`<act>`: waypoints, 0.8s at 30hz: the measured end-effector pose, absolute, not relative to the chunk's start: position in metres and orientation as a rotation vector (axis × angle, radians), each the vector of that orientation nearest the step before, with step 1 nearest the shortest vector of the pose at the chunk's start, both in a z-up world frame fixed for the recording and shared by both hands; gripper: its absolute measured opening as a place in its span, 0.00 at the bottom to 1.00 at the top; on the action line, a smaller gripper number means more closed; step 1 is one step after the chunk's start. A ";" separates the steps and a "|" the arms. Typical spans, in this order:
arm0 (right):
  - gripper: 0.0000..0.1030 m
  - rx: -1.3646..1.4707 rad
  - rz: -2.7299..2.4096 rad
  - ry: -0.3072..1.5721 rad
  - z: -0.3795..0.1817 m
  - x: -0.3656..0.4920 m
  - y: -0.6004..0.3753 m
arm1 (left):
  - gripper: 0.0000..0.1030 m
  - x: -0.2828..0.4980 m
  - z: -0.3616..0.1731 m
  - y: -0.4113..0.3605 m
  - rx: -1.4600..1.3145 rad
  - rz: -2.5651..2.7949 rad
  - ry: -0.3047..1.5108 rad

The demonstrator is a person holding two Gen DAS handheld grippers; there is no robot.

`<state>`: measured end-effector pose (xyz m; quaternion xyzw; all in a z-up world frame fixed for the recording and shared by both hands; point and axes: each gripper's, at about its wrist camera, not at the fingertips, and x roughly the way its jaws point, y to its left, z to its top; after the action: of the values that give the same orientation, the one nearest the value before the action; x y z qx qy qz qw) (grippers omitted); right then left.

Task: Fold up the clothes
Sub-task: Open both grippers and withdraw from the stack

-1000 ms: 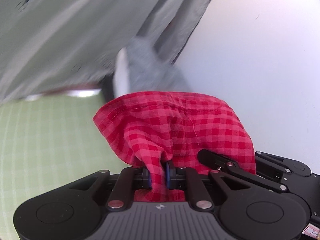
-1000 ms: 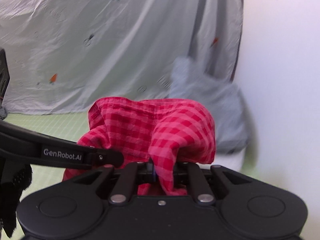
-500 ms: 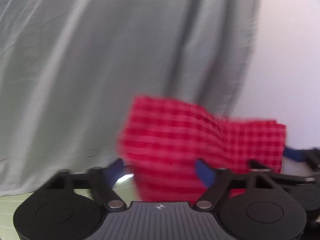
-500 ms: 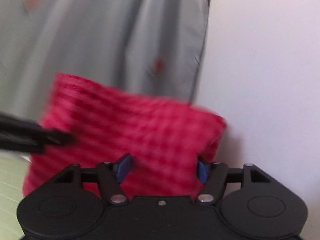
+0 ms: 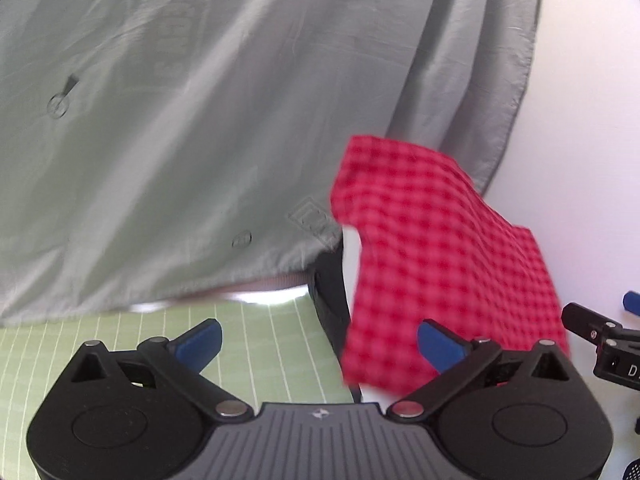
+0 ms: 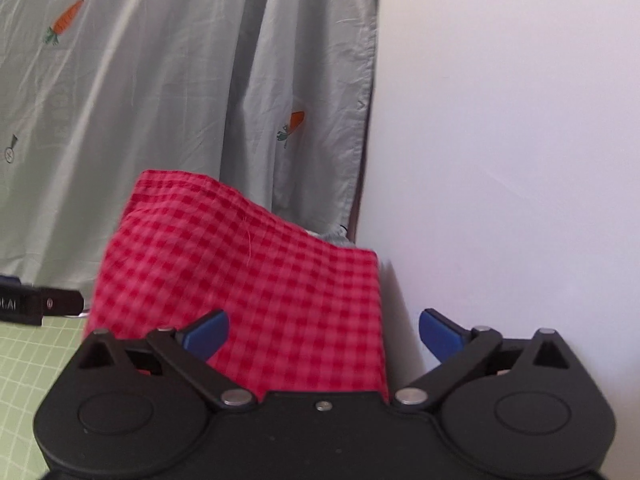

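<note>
Red-checked cloth [image 5: 444, 264]; grey carrot-print curtain [image 6: 160, 100]; green mat [image 5: 80, 344]

Your left gripper [image 5: 320, 340] is opening, pads clear of the red cloth [image 5: 436, 264], which sits right of the green mat [image 5: 120, 344], below the grey sheet [image 5: 224, 120], with the right gripper [image 5: 600, 336] beyond it.

From my left gripper [image 5: 320, 344] I see the cloth [image 5: 440, 280] ahead and to the right, before the hanging sheet [image 5: 200, 140]. The mat [image 5: 260, 344] lies below on the left, the wall [image 5: 580, 160] on the right. From my right gripper [image 6: 324, 336] the cloth [image 6: 248, 280] is ahead, slightly left.
</note>
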<state>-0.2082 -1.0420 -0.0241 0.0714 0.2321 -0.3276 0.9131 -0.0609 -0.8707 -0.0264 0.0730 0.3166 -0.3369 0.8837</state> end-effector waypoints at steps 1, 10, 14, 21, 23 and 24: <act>1.00 0.162 -0.688 0.491 -0.023 -0.215 -1.038 | 1.00 -0.068 -0.024 -0.866 0.148 -0.713 0.670; 1.00 0.239 -0.713 0.511 -0.009 -0.297 -0.976 | 1.00 -0.164 -0.006 -0.819 0.199 -0.798 0.614; 1.00 0.256 -0.728 0.508 -0.004 -0.333 -0.948 | 1.00 -0.198 -0.003 -0.794 0.199 -0.810 0.612; 1.00 0.259 -0.727 0.539 -0.010 -0.385 -0.904 | 1.00 -0.242 -0.003 -0.755 0.212 -0.814 0.595; 1.00 0.265 -0.723 0.552 -0.011 -0.397 -0.893 | 1.00 -0.249 -0.003 -0.748 0.211 -0.802 0.588; 1.00 0.268 -0.720 0.557 -0.011 -0.403 -0.889 | 1.00 -0.253 -0.003 -0.745 0.208 -0.799 0.585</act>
<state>-0.4028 -0.8893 -0.0111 0.1293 0.2679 -0.3468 0.8895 -0.2532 -0.7447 -0.0034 0.0998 0.2801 -0.3825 0.8748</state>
